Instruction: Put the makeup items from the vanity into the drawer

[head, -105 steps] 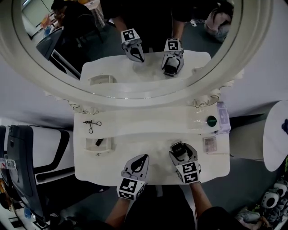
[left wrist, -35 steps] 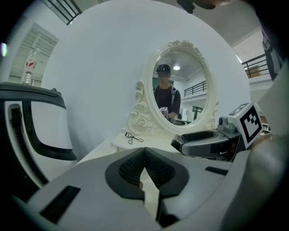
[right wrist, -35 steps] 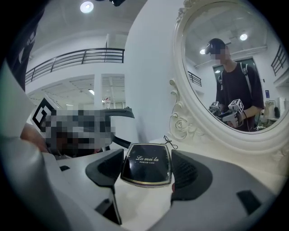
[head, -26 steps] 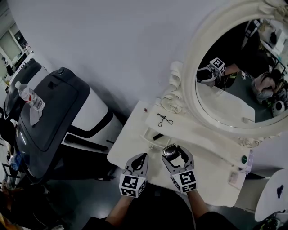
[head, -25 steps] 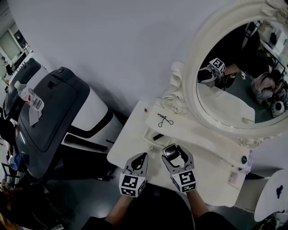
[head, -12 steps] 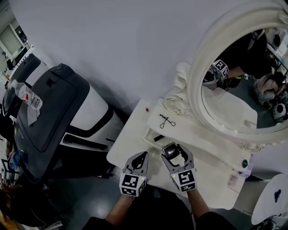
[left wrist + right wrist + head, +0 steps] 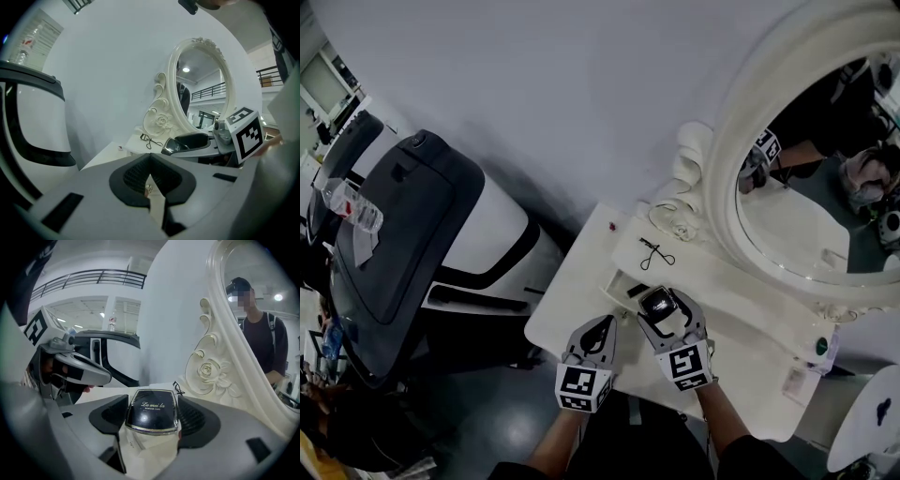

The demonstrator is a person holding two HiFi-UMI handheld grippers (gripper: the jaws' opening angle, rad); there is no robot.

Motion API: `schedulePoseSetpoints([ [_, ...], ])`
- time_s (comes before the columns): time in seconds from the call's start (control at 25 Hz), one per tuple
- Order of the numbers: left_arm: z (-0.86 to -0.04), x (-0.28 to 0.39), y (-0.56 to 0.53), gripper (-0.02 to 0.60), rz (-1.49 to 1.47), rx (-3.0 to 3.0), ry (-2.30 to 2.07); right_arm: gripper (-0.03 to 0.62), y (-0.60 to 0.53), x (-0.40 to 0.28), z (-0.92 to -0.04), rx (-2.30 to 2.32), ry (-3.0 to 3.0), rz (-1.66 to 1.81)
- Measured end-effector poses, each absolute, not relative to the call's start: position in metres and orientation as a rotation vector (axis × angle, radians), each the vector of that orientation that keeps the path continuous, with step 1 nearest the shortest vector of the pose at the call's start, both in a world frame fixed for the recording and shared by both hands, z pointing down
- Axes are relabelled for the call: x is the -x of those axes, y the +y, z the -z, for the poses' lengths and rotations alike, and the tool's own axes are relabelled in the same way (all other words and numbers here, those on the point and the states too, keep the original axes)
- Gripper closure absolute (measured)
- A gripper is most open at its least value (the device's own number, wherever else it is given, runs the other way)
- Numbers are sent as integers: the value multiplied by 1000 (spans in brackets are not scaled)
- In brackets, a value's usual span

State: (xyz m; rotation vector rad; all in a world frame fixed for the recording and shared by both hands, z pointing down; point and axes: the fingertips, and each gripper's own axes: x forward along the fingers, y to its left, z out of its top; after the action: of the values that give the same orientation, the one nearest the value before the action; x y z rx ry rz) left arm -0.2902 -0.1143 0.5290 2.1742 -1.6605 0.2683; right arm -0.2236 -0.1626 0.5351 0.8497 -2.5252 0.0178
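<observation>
My right gripper [image 7: 660, 305] is shut on a black powder compact [image 7: 657, 302] with a silver rim [image 7: 153, 409], held just over the near edge of the small open drawer [image 7: 612, 278] in the white vanity top. A dark item [image 7: 636, 291] lies in that drawer. My left gripper [image 7: 602, 330] is shut and empty [image 7: 150, 174], just left of the right one above the vanity's front. An eyelash curler [image 7: 652, 253] lies on the raised shelf behind the drawer, near the mirror's carved rose.
A large oval mirror [image 7: 811, 187] stands at the back right. A green-capped jar [image 7: 820, 346] and a clear palette [image 7: 794, 379] sit at the vanity's far right end. A black-and-white chair [image 7: 403, 225] with a water bottle [image 7: 347, 202] stands to the left.
Both grippers have moved forward and slightly down toward the drawer, the right one still carrying the compact. The view has shifted a little with the head.
</observation>
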Motion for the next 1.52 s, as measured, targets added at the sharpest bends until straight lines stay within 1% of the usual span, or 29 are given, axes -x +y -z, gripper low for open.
schedulePoseSetpoints([
  [0.36, -551, 296, -119, 568, -265, -2128, -1659, 272, -173, 240, -568, -722, -2429, 194],
  [0.52, -555, 297, -118, 568, -262, -2120, -1655, 272, -176, 242, -578, -672, -2401, 232],
  [0.8, -560, 301, -114, 568, -266, -2105, -1651, 272, -178, 244, -588, -623, -2402, 164],
  [1.36, -561, 302, -115, 568, -260, -2101, -1639, 263, -179, 251, -578, -615, -2475, 105],
  [1.52, -557, 304, -117, 568, -250, -2109, -1638, 264, -179, 247, -570, -676, -2533, -3],
])
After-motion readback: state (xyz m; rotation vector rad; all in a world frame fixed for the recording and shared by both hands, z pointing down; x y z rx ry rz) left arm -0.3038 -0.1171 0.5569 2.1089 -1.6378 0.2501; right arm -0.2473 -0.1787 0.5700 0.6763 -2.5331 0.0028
